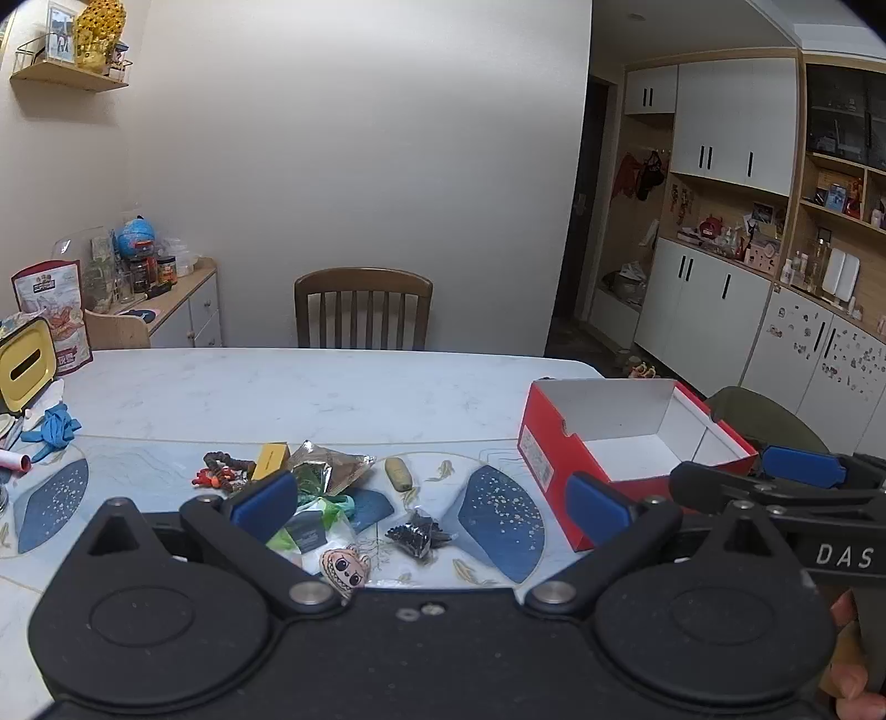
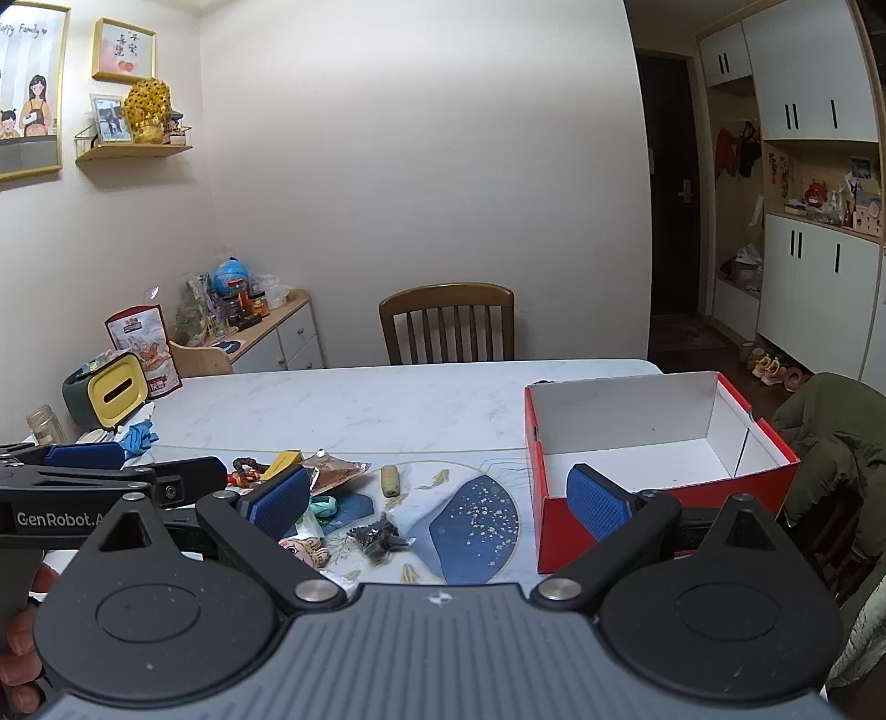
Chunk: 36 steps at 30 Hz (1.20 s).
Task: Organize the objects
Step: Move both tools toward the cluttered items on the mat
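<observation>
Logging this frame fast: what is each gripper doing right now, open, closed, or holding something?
Left gripper: open, holding nothing, above the clutter on the table.
Right gripper: open, holding nothing, beside the red box.

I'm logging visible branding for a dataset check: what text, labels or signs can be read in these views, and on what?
"DAS": white letters on the right gripper, seen from the left wrist.
"GenRobot.A", cut off: on the left gripper, seen from the right wrist.
"...ppy Family", cut off by the frame edge: on the framed family poster.
Too small or blurred to read: the red box's label, the snack bag, the small framed calligraphy print.
</observation>
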Tool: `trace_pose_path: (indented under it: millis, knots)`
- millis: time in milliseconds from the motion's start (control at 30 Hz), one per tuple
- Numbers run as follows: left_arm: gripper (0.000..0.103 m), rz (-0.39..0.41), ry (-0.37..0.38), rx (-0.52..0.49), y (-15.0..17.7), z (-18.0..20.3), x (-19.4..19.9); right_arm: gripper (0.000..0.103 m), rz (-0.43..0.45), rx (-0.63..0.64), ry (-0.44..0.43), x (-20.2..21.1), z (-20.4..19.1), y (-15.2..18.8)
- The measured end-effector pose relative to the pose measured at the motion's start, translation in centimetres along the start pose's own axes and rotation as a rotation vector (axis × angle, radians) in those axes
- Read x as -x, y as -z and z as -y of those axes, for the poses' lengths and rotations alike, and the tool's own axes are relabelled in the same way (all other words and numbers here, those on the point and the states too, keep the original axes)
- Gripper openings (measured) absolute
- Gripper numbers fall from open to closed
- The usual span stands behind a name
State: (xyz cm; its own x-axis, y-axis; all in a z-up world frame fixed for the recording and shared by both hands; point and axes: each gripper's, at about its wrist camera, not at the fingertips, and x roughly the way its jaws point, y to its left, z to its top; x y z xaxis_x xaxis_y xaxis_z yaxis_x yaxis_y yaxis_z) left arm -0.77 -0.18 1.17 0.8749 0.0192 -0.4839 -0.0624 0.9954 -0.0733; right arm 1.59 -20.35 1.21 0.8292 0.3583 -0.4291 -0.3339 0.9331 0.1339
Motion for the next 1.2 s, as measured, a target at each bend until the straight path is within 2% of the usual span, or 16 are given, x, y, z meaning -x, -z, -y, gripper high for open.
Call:
trace_pose_path:
  millis: [400,633,767,933,1067,1200]
  knots:
    - [0.103,-0.031,-0.001,0.02,0.5,-0.8,-0.6,0.1,-0.023,0.027,0.0,-0.7,-0.7,0.2]
    - [0.103,-0.074,0.012,0.015,0.5,-2.7,-3.2,0.1,-0.055,0.05,0.017,-3.0,-1.8,0.0]
    - [0.103,-0.163,-0.004,0.055,0.9,-5.6,-6.1,0.1,-0.121,0.047,0.021,-5.2,-2.0,-0.3]
    - [0.101,-0.215,-0.044,0.018,2.3,-8.5,-9.0,0.1,-0.202,0.022,-0.03,-8.8,-2.5,-0.1]
    - [0.098,-0.246,-0.068,-0.028,3.2,-10.1,-11.2,0.1,-0.244,0.041,-0.002,-11.5,-3.4,0.3]
    - [0.096,-0.274,-0.036,-0.029,3.6,-11.2,-12.8,0.1,-0.291,0.052,-0.011,-13.8,-3.9,1.0]
